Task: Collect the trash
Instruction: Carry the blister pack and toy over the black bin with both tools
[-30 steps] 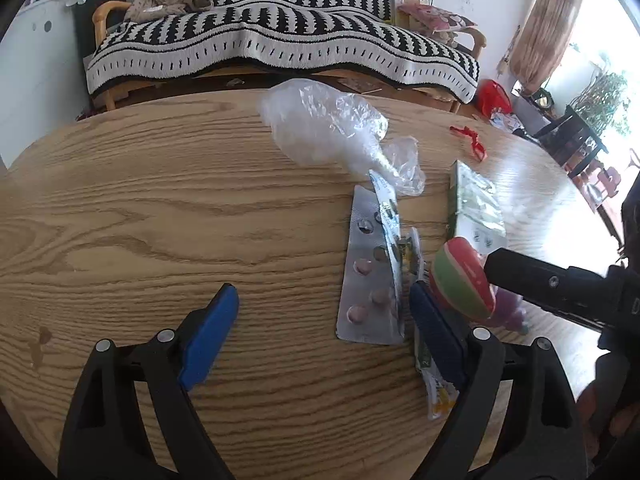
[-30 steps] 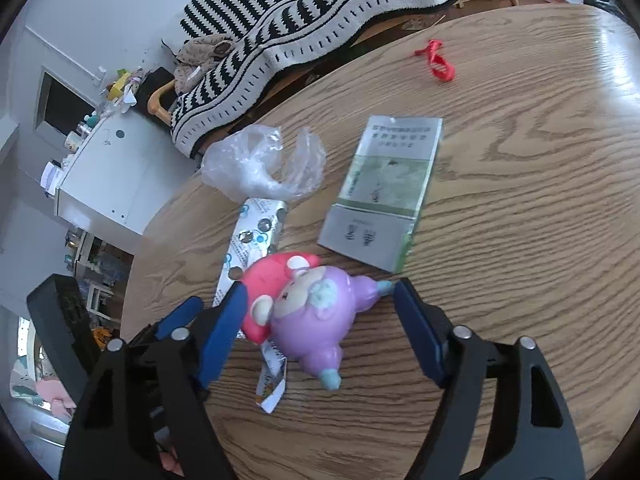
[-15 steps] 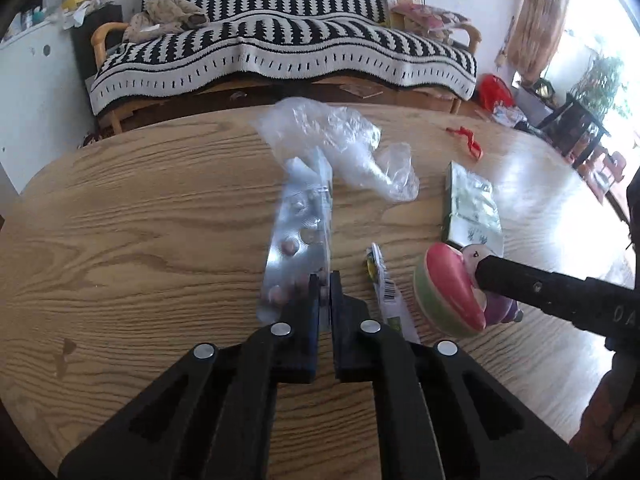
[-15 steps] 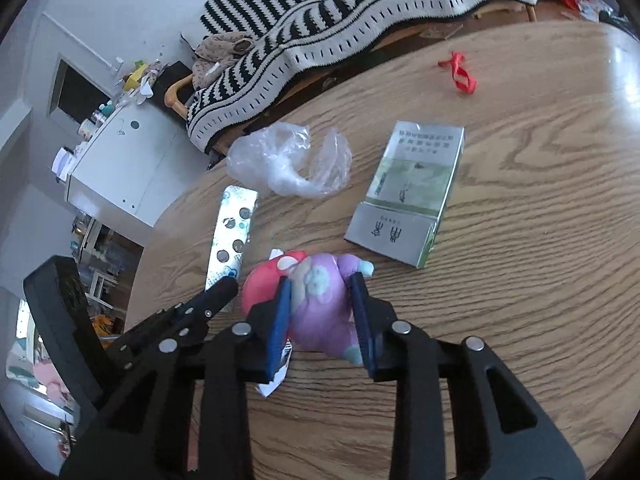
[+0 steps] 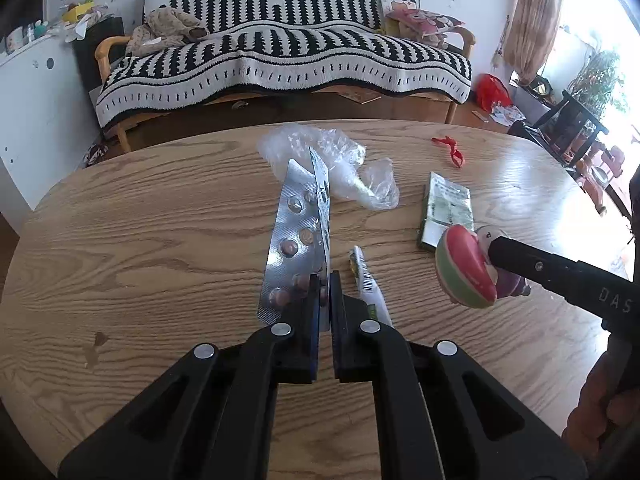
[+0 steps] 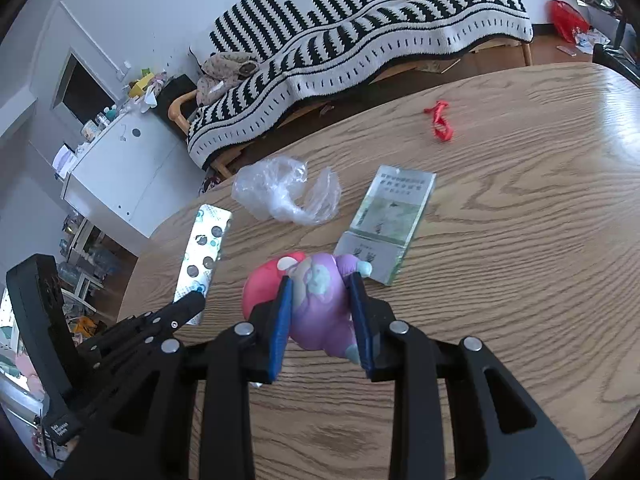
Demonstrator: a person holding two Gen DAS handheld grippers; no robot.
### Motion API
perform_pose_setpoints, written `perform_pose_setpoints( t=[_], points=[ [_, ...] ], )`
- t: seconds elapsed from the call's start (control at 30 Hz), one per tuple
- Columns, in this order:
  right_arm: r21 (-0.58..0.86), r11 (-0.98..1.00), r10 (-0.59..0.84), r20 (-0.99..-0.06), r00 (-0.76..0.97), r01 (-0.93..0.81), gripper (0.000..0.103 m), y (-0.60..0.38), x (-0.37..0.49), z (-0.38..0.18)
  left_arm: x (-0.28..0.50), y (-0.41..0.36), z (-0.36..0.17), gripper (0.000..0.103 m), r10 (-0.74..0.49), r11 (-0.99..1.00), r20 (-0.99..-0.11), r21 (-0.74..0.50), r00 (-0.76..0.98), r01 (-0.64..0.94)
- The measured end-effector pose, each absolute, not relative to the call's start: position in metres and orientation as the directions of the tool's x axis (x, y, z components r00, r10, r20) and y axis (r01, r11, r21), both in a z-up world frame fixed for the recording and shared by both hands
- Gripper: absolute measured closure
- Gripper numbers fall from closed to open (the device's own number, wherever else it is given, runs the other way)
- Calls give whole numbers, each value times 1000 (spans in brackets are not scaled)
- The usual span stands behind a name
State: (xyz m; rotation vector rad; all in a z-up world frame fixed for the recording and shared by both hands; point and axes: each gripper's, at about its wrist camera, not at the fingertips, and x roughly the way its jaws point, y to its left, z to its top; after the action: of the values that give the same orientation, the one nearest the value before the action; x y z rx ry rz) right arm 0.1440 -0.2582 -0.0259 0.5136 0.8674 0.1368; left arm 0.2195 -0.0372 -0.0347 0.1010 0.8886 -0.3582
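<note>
Left gripper (image 5: 325, 280) clamped tight on silver pill blister sheets (image 5: 298, 232), near end pinched between blue pads, far end fanned out and raised off wooden table (image 5: 140, 240). Right gripper (image 6: 322, 292) squeezing pink-and-purple plush toy (image 6: 316, 296), pads (image 6: 283, 308) pressed into both sides, toy lifted clear of tabletop. Same toy visible from left camera, at right, red-and-green underside turned toward lens (image 5: 466, 270). Narrow printed wrapper strip (image 5: 366, 276) flat on table just right of left gripper's tips. Crumpled clear plastic bag (image 6: 286, 196) farther back, beside flattened green-and-white packet (image 6: 386, 220). Red ribbon scrap (image 6: 440, 122) well apart, toward far edge. Striped blanket draped over sofa (image 5: 280, 56) behind table. Part of a hand (image 5: 596, 420) at lower right of left view, wrapped round right gripper's handle.
</note>
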Motion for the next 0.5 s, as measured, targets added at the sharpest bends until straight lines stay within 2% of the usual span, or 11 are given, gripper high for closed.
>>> perform_pose_setpoints(
  t=[0.27,0.5],
  points=[
    [479,868,268,-673,689,129,74,-294,116,-10,201,-72,-13,99,-311,916,-763,-82,567,392],
    [468,853,169,-667,726,232,74,-354,67,-2,166,-146,4,99,-417,850,-748,-120,516,513]
  ],
)
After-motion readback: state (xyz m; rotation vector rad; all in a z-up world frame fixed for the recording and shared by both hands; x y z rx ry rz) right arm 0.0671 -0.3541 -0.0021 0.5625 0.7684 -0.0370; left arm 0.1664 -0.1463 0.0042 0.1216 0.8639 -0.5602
